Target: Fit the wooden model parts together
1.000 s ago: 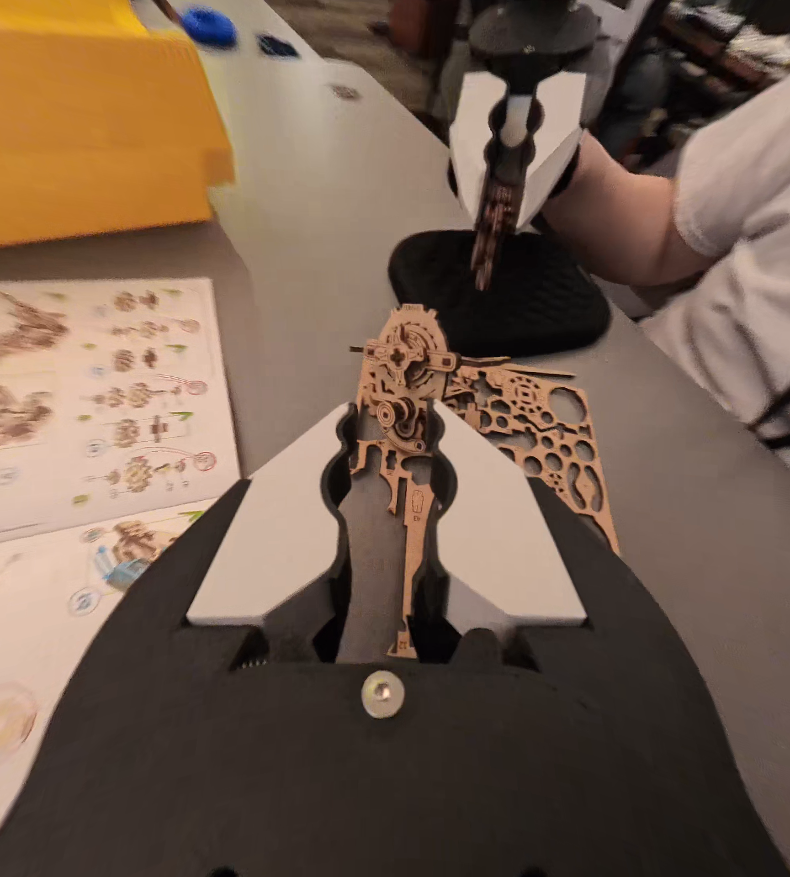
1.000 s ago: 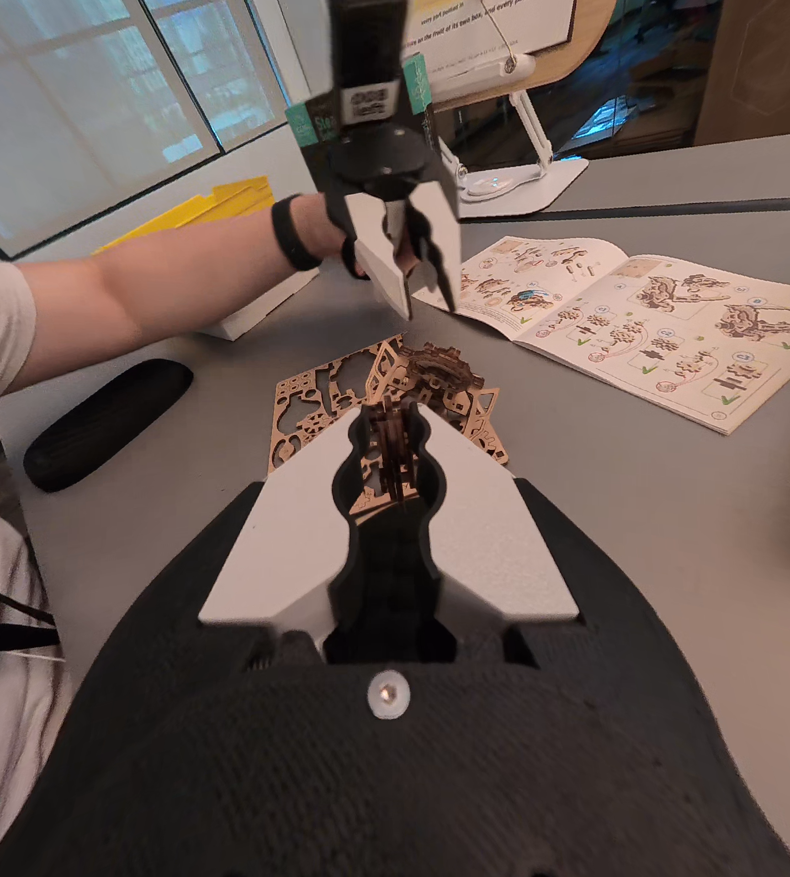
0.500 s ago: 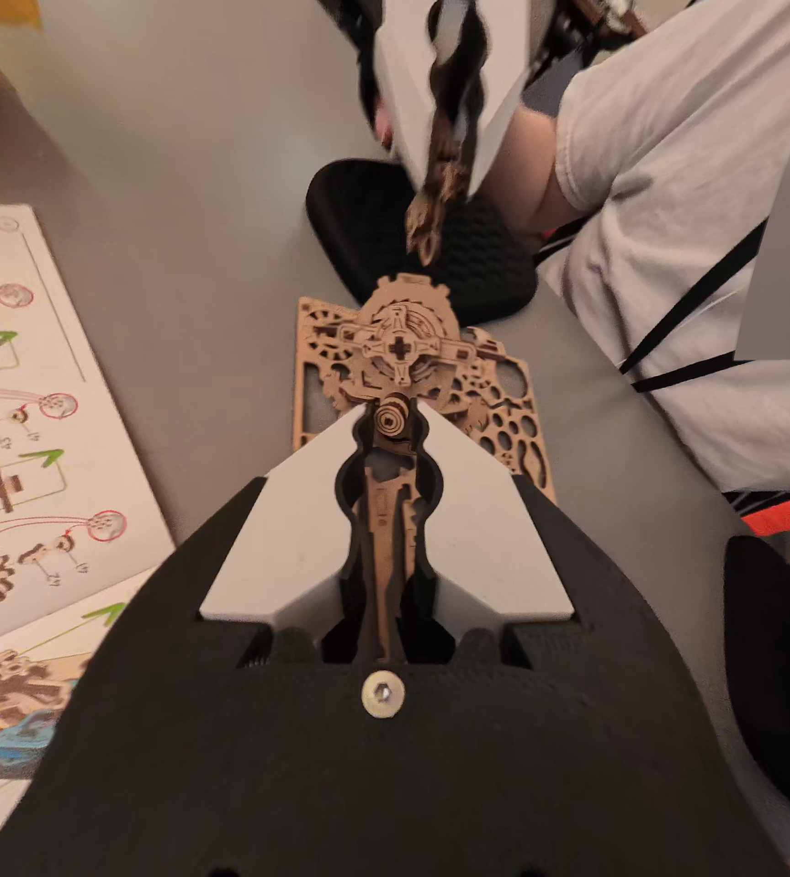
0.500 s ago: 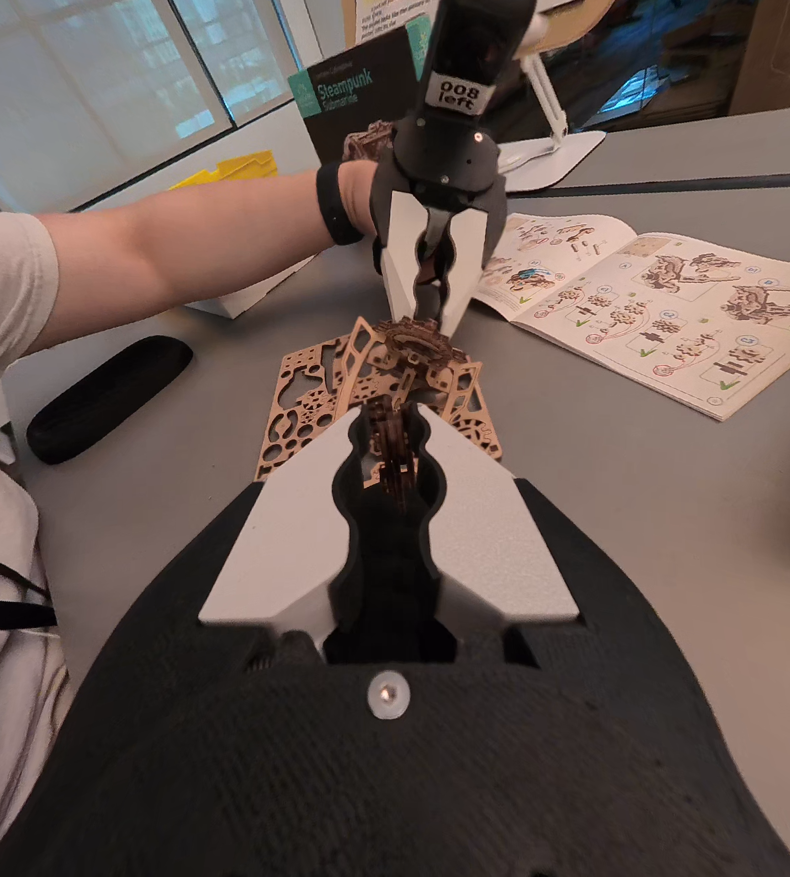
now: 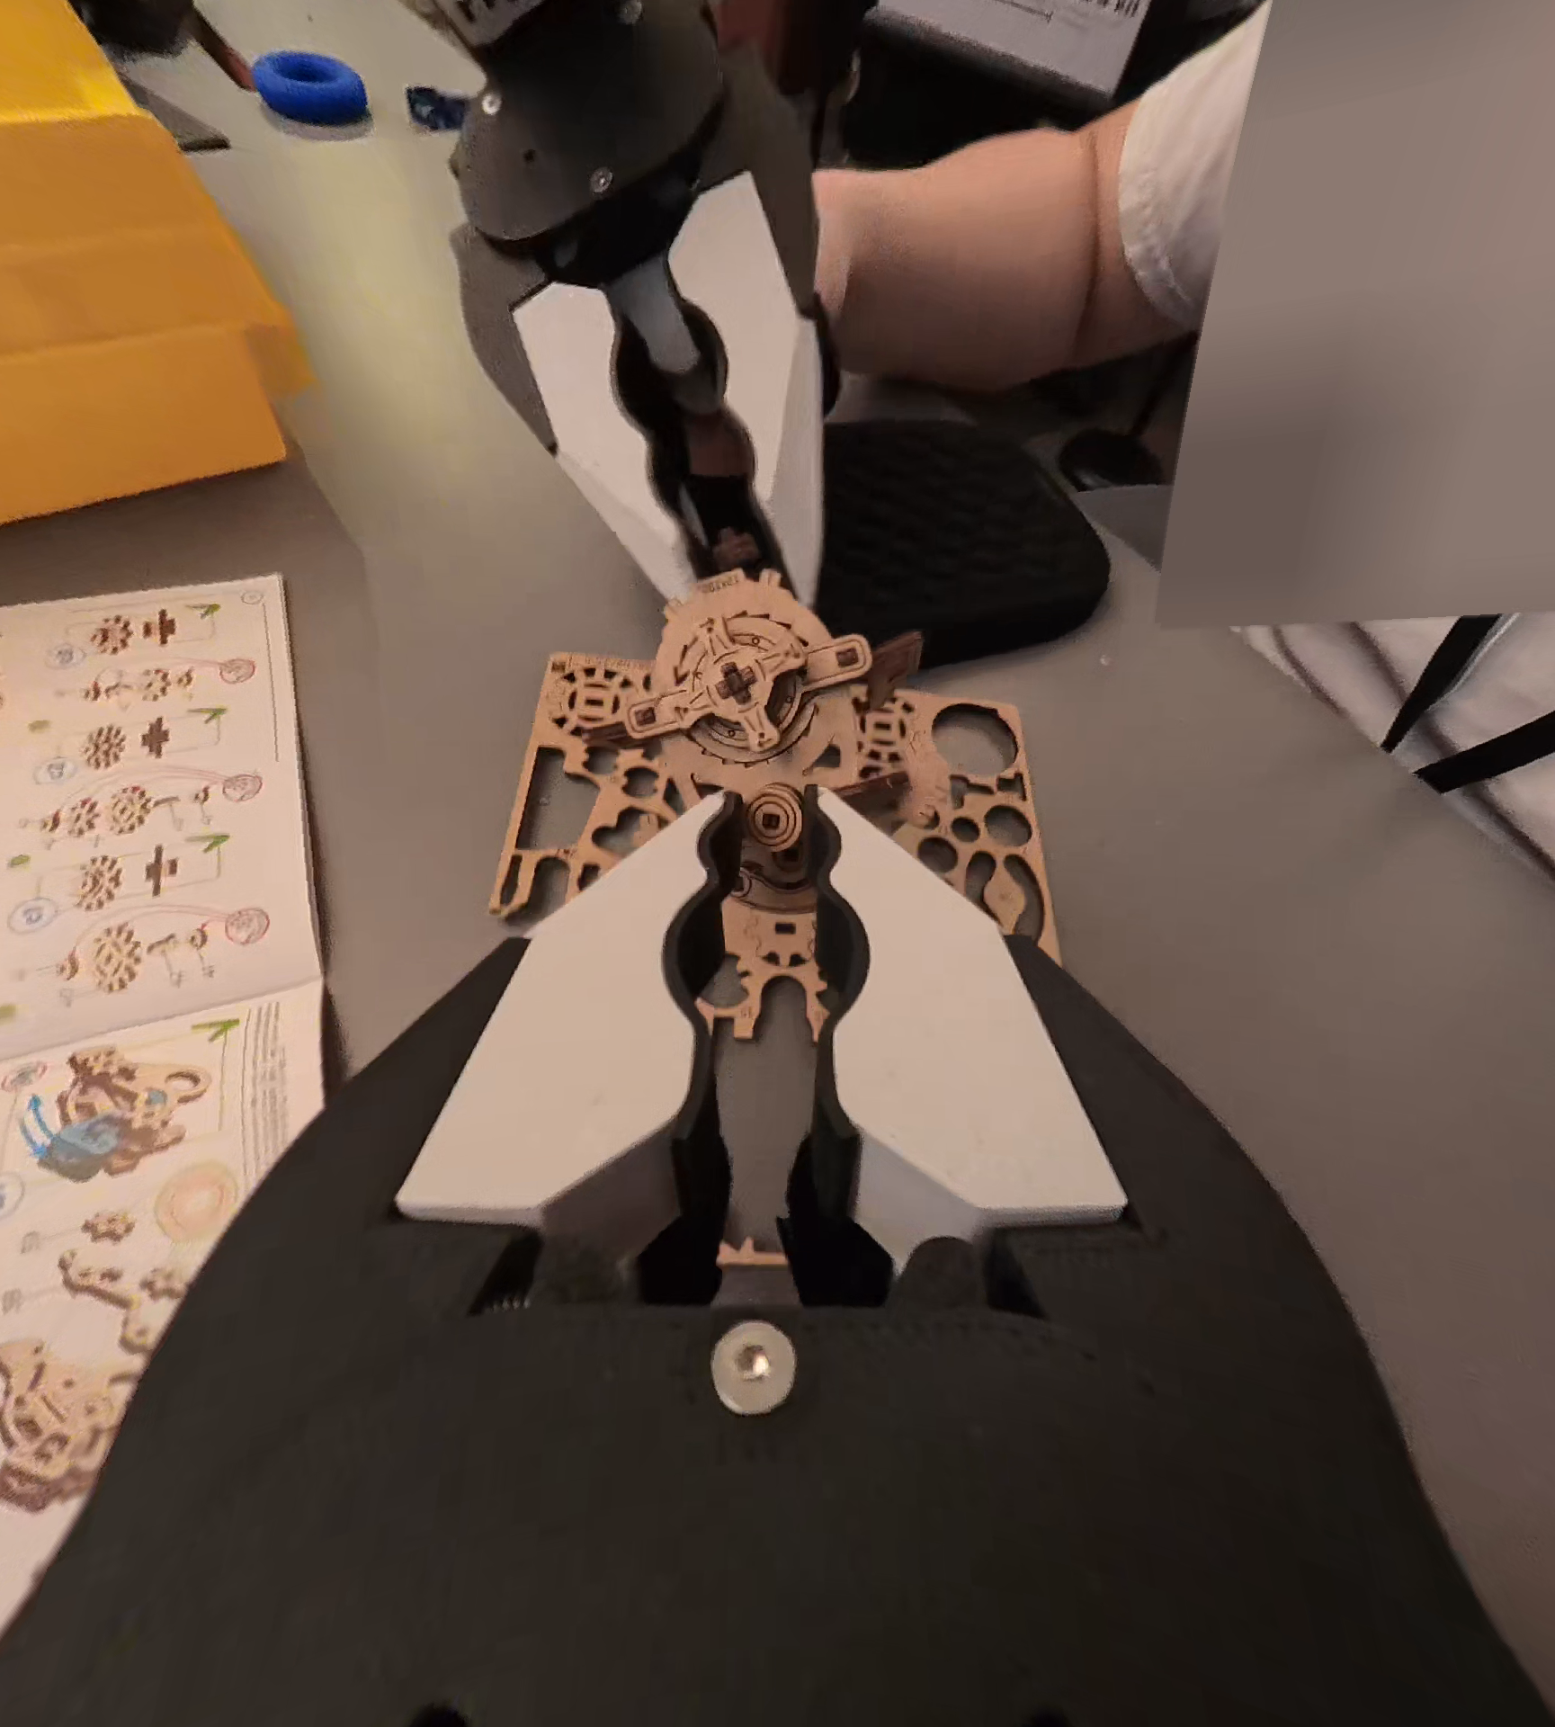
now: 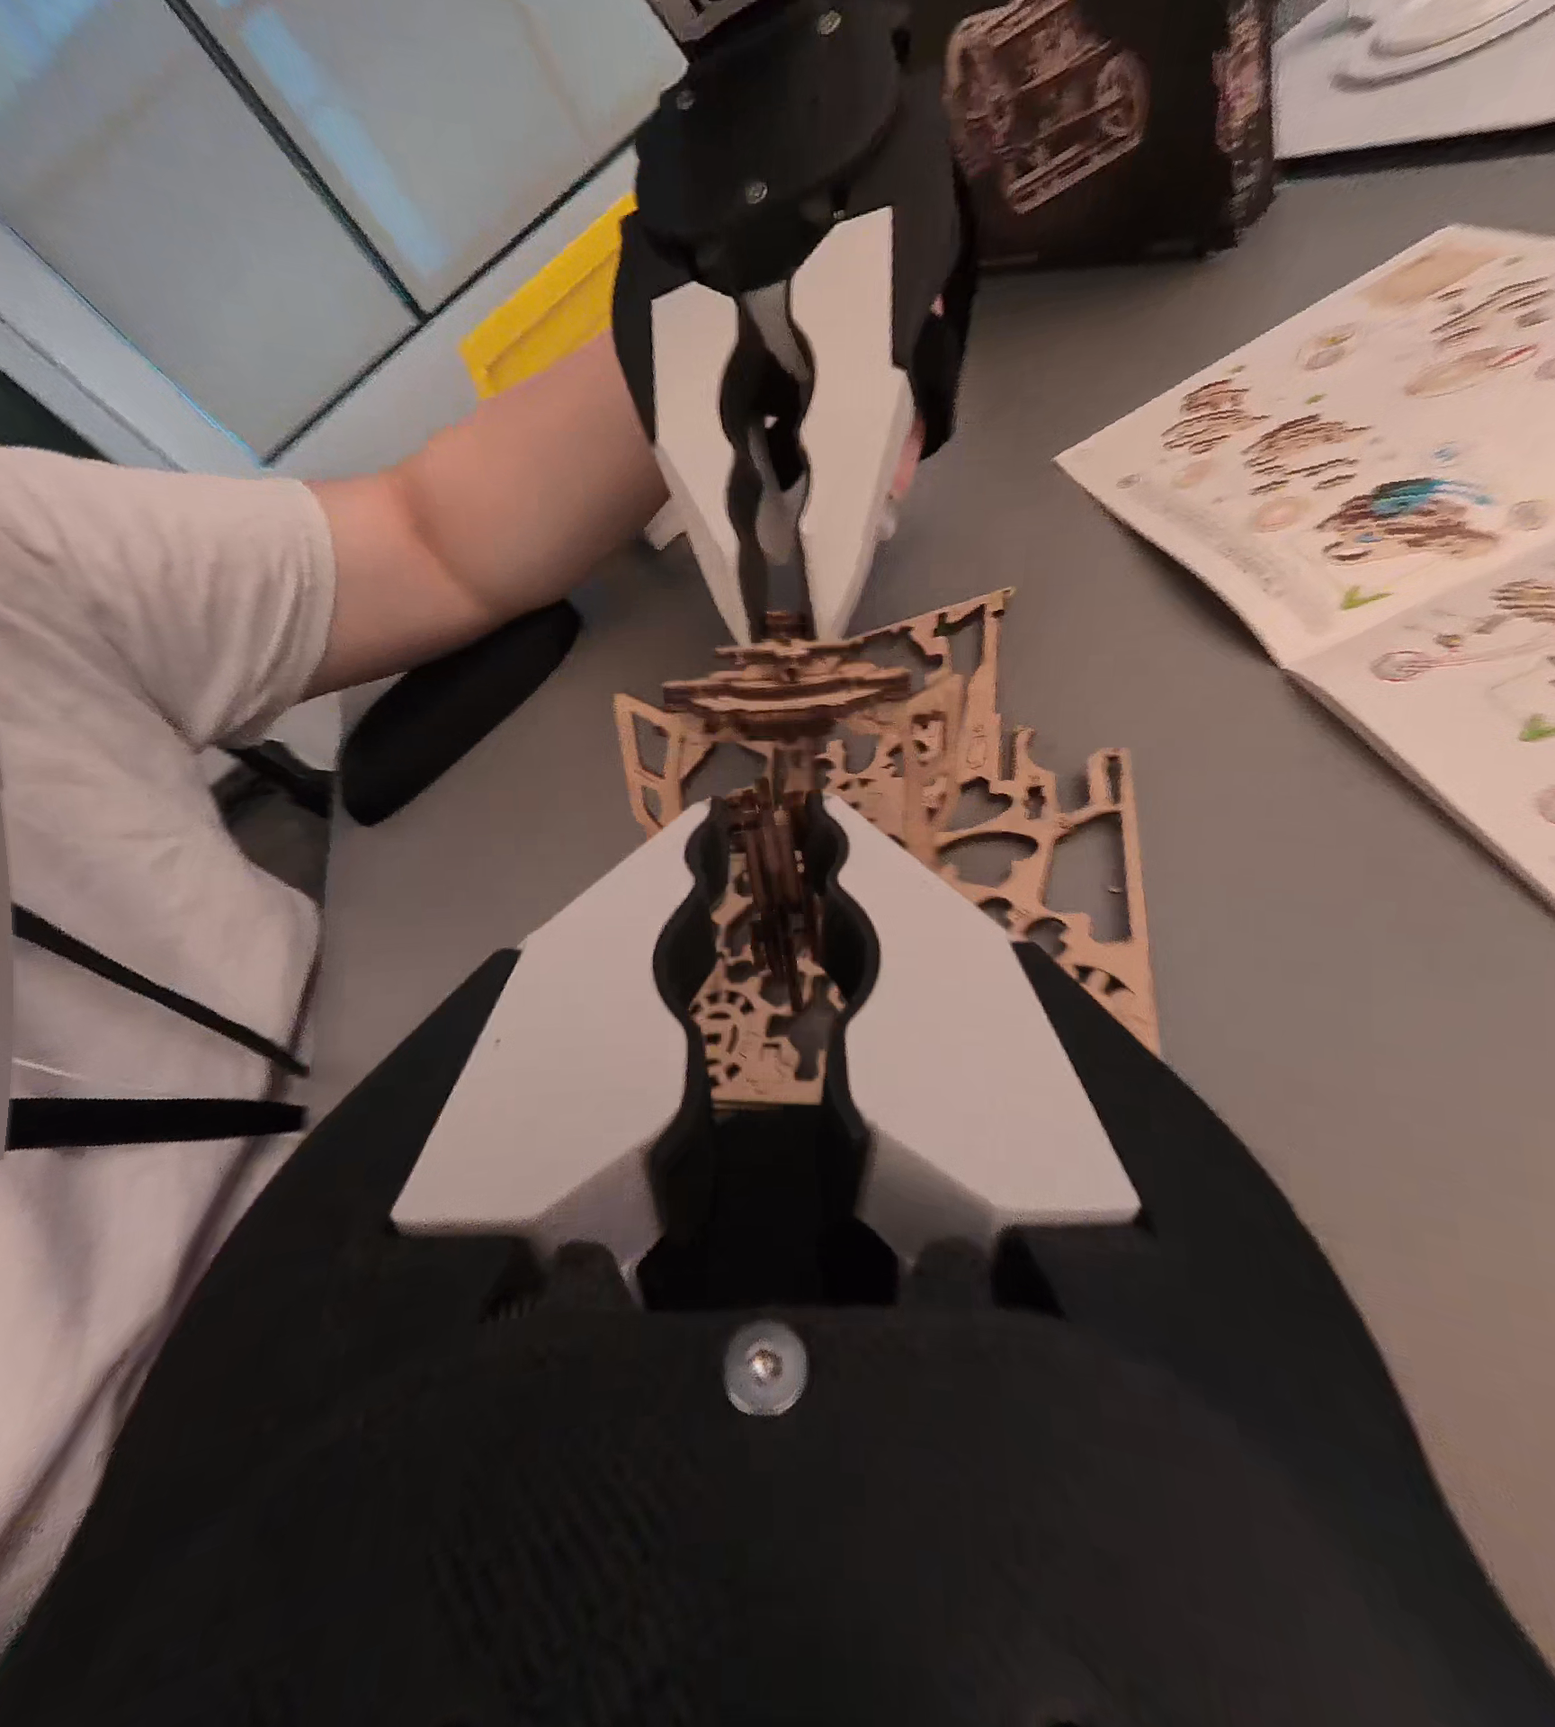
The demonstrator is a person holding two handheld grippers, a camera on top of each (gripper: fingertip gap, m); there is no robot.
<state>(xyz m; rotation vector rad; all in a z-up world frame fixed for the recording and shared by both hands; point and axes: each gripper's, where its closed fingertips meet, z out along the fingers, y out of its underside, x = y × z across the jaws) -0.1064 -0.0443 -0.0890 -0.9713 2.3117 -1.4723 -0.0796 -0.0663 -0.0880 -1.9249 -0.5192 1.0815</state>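
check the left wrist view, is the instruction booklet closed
No, the instruction booklet lies open on the table, its printed pages showing.

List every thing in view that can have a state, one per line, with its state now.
Left claw: shut on the flat tan wooden gear assembly, held edge-up.
Right claw: shut on a small dark layered wooden piece, tip at the gear assembly.
Punched-out tan wooden parts sheet: flat on the grey table.
Paper instruction booklet: lying open.
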